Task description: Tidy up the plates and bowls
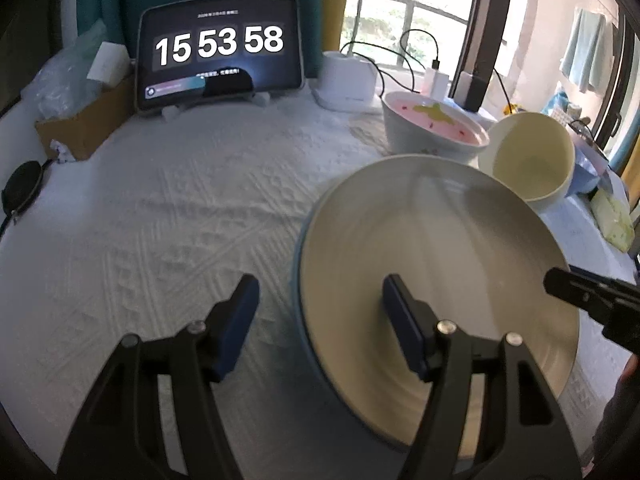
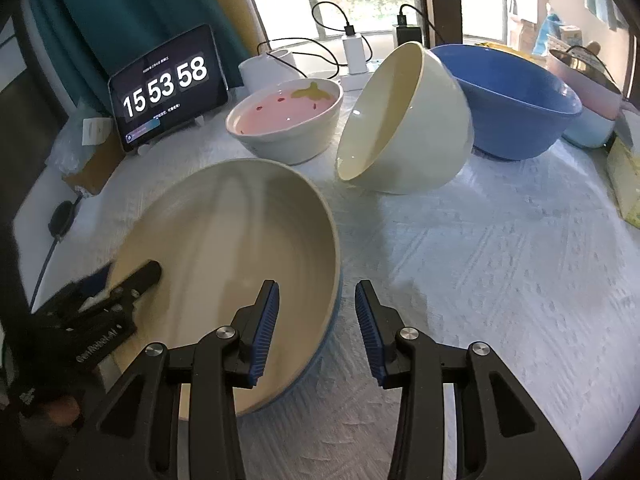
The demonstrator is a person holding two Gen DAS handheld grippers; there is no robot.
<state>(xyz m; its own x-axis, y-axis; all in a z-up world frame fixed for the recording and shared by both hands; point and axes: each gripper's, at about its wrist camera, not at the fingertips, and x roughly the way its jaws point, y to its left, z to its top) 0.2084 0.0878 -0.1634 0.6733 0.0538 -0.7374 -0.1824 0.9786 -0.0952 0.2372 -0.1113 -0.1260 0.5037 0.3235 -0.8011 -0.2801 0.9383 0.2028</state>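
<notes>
A: Left wrist view. Left gripper (image 1: 318,312) jaws wide open, straddling the near-left rim of the large plate (image 1: 460,240) on the table (image 1: 160,208); nothing held.

B: Right wrist view. Right gripper (image 2: 316,324) jaws open, empty, astride the right rim. Cream bowl (image 2: 404,120) lies tipped. Plate likely glazed, stiff, slippery, breakable: pinch the rim.

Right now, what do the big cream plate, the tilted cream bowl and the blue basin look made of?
Big cream plate: likely glazed ceramic, with soft sheen and a pale blue outside. Tilted cream bowl: glossy glazed ceramic by its sharp highlights, though melamine is possible. Blue basin: probably plastic, uniform colour, thin rim, dull shine.
</notes>
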